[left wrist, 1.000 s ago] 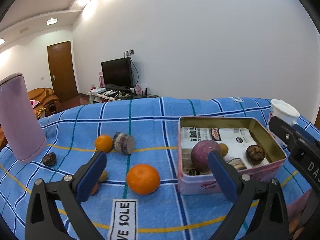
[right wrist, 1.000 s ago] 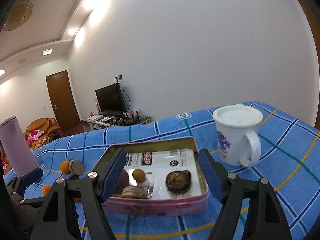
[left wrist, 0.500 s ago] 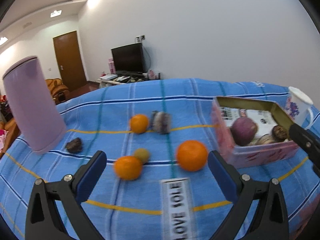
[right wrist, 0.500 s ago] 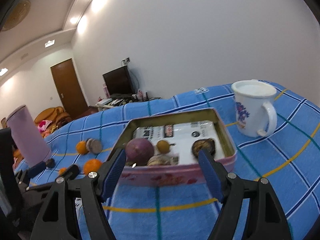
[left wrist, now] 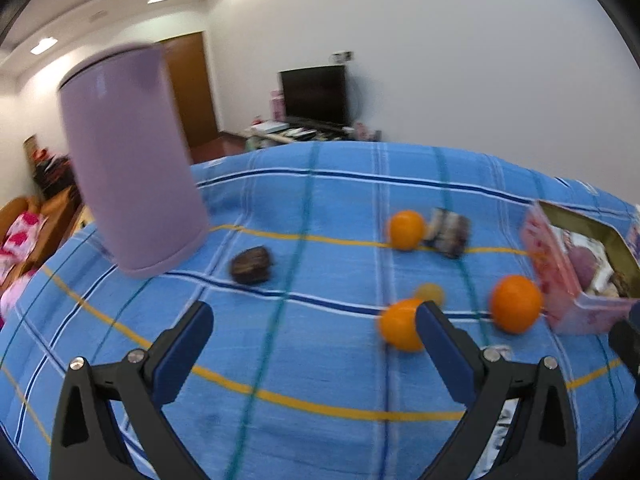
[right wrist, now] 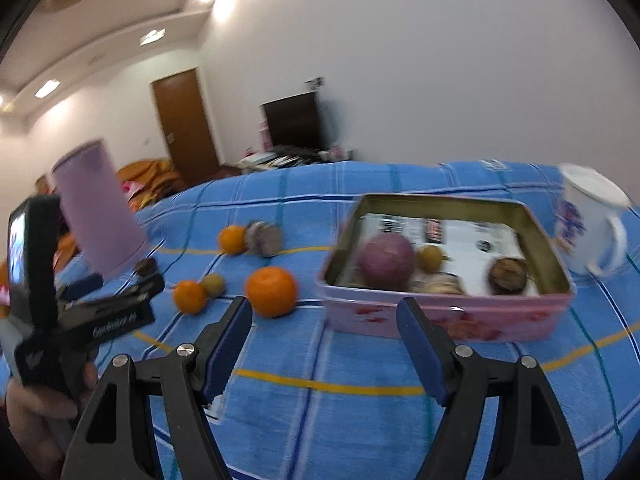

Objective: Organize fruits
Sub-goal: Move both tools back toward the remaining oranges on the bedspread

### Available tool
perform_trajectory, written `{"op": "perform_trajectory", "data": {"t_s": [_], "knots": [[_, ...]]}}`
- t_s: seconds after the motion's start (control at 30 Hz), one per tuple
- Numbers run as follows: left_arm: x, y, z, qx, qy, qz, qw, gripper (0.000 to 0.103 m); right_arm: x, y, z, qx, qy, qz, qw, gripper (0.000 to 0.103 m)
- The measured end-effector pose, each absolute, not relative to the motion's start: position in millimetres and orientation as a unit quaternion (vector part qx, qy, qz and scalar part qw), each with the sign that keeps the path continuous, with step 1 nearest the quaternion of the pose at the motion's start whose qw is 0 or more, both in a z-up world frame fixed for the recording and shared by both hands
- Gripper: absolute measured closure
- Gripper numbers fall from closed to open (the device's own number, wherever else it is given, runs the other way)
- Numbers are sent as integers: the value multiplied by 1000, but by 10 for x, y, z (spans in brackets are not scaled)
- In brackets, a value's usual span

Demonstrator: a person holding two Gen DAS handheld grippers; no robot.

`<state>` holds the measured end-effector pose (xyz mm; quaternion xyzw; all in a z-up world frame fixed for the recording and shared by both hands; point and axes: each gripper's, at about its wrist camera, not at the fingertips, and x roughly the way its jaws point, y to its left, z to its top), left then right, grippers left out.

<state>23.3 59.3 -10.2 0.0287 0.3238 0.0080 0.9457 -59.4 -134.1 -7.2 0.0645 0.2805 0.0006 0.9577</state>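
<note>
1. The left hand-held gripper has its jaws spread wide, nothing between them, above the blue checked desk.
2. The right hand-held gripper is likewise wide and empty.
3. In the left wrist view, a dark fruit lies at 11 o'clock from the left hand-held gripper; 3 oranges lie at 1 to 2 o'clock.
4. The pink tin, at 1 o'clock from the right hand-held gripper, holds a purple fruit.
5. A lilac cylinder stands at 10 o'clock.
</note>
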Motion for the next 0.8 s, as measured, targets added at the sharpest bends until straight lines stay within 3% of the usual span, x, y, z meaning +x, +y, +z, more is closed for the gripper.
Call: {"op": "perform_trajectory", "data": {"t_s": [0.13, 0.23, 0.57, 0.8], "knots": [[287, 818, -123, 4, 327, 61, 943, 0, -341, -1117, -52, 33, 295, 31, 955, 31], [321, 924, -153, -17, 334, 71, 940, 0, -68, -999, -52, 7, 316, 52, 947, 41], [364, 907, -157, -2, 334, 62, 941, 0, 527, -691, -364, -133, 401, 75, 903, 47], [357, 856, -140, 12, 331, 48, 942, 0, 726, -706, -426, -173, 451, 103, 870, 50]]}}
